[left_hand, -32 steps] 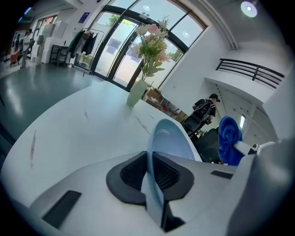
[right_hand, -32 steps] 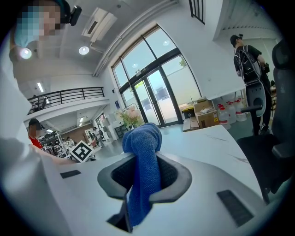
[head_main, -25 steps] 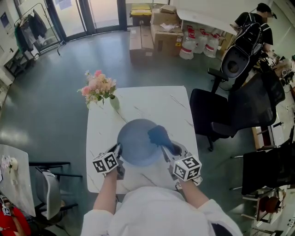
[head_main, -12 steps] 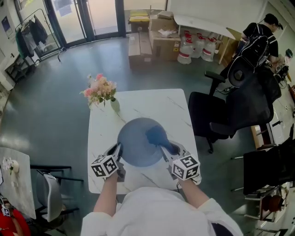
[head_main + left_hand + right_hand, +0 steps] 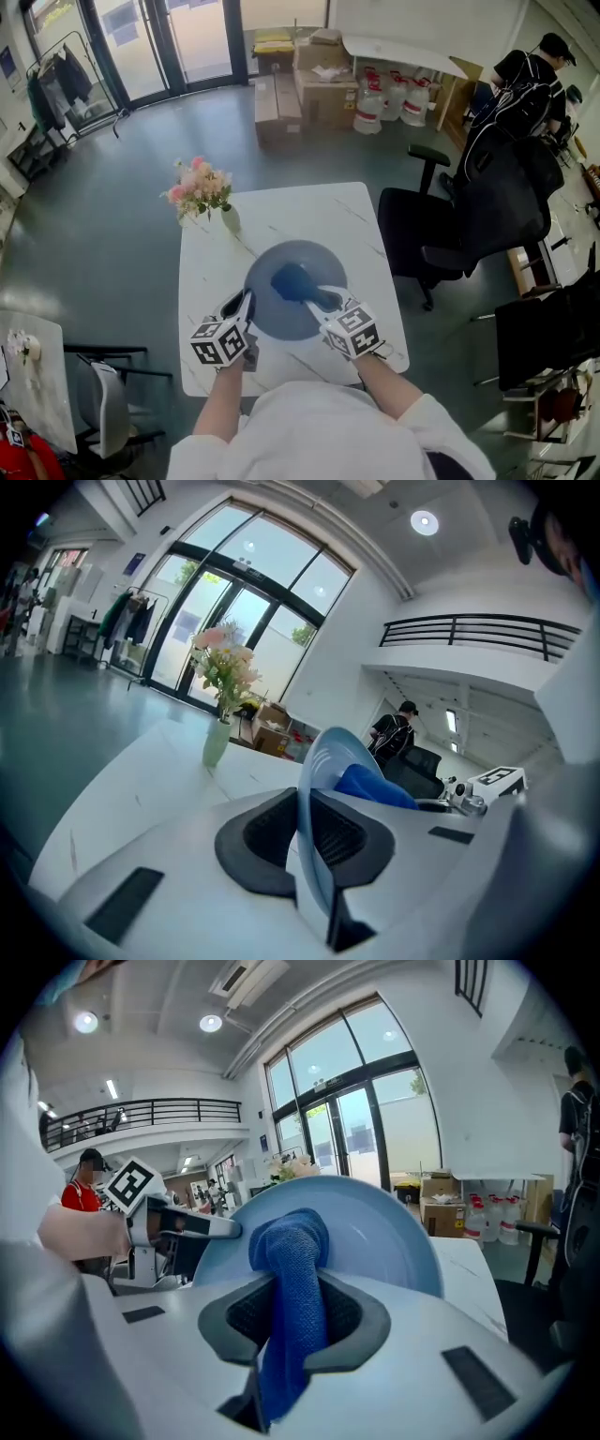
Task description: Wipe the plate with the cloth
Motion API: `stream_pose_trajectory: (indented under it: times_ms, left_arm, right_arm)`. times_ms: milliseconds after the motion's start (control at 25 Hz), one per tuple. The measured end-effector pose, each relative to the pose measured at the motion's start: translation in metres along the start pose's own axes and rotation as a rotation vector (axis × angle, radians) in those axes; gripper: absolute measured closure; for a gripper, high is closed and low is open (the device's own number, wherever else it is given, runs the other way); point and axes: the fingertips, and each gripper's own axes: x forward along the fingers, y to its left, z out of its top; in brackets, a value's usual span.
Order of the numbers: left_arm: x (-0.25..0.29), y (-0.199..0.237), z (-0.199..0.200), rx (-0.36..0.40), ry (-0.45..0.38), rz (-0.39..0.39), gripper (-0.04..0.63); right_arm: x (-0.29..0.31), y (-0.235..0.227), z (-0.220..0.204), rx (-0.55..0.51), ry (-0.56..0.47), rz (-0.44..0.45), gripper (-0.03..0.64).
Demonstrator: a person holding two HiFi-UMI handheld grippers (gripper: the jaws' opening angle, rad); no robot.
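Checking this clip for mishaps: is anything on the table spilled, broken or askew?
Nothing stands out. The plate is tilted only because the left gripper holds its rim; the vase stands upright, and no spill shows.

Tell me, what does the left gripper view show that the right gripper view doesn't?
Only the left gripper view shows the left gripper shut on the rim of the plate, seen edge-on, and a clothes rack near the doors. Only the right gripper view shows the right gripper shut on the cloth, whose bunched end lies against the plate's broad face. Both show the blue plate, the blue cloth and the tall glass doors.
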Motion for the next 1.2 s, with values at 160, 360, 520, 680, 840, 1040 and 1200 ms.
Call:
stream_pose_trajectory:
  times_ms: [160,360,520,680,840,1040,1200]
  left_arm:
    - [-0.002,-0.002,0.009,0.034,-0.016,0.007,0.551]
    - [-0.006,0.003,0.016,0.061,-0.026,0.028,0.552]
    - [-0.006,0.005,0.01,0.071,-0.015,0.028,0.551]
    - [0.0,-0.001,0.001,0.077,0.007,0.01,0.551]
    - [0.003,-0.008,-0.005,0.088,0.026,-0.008,0.551]
    - [0.007,-0.011,-0.007,0.093,0.035,-0.01,0.551]
    - [0.008,-0.003,-0.002,0.081,0.02,0.006,0.551]
  right_arm:
    - [0.008,0.023,-0.013,-0.036,0.069,0.078,0.526]
    - [0.001,0.021,-0.043,-0.049,0.185,0.091,0.526]
    - [-0.014,-0.013,-0.06,-0.022,0.22,-0.001,0.526]
    - [-0.025,-0.048,-0.046,-0.002,0.18,-0.105,0.526]
    - [-0.021,-0.058,-0.018,-0.02,0.121,-0.135,0.526]
    - [0.004,-0.027,0.002,-0.06,0.099,-0.044,0.526]
    - [0.019,0.009,-0.011,-0.074,0.139,0.056,0.526]
